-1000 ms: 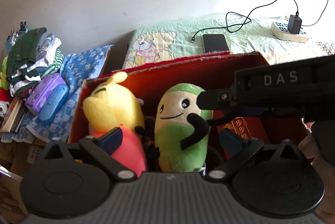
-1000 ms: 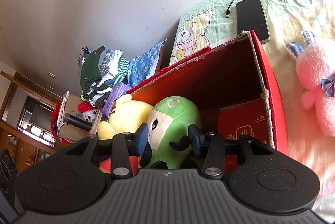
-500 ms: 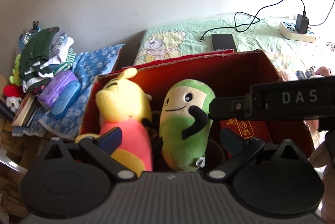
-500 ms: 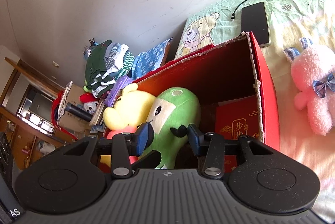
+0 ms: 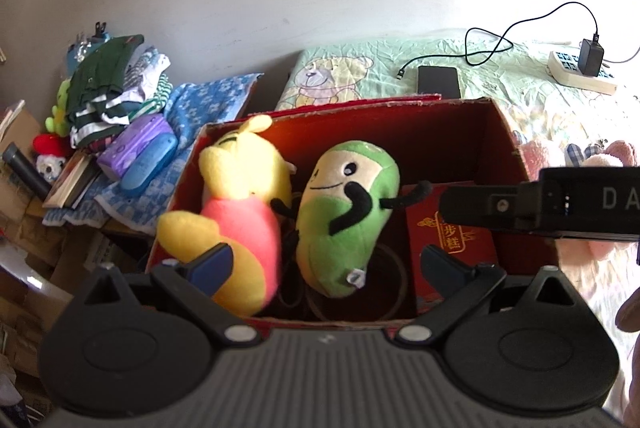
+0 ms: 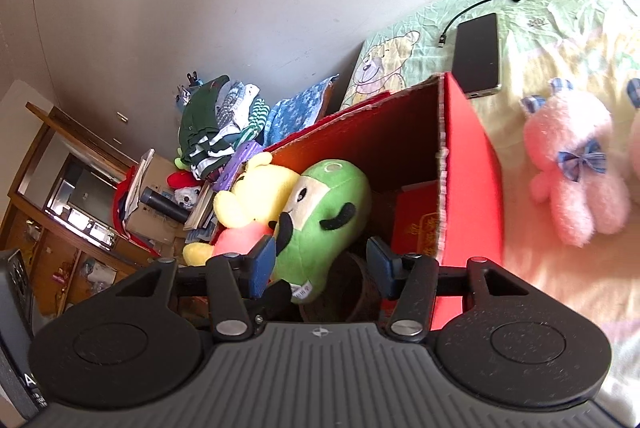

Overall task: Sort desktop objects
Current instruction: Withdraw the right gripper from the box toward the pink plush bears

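A red cardboard box [image 5: 360,104] stands open on the bed. Inside it, a yellow bear plush [image 5: 240,168] in a pink shirt leans against a green plush [image 5: 344,212], with a red packet [image 5: 452,240] to their right. My left gripper [image 5: 326,264] hovers open over the box's near edge, holding nothing. My right gripper [image 6: 322,264] is open too, above the same box [image 6: 472,164], with the lower end of the green plush [image 6: 328,204] beyond its fingers and the bear [image 6: 256,188] to the left. A pink plush [image 6: 572,180] lies on the bed right of the box.
A phone [image 5: 438,80] with a loose cable and a power strip [image 5: 580,76] lie on the bed behind the box. Folded clothes [image 5: 108,88], a blue towel [image 5: 208,100] and small items crowd the left. The right tool's black body [image 5: 560,204] crosses the box's right edge.
Both grippers have drawn back and up from the box, so the plushes look smaller and lower. The two plushes stay in the box; both grippers stay open.
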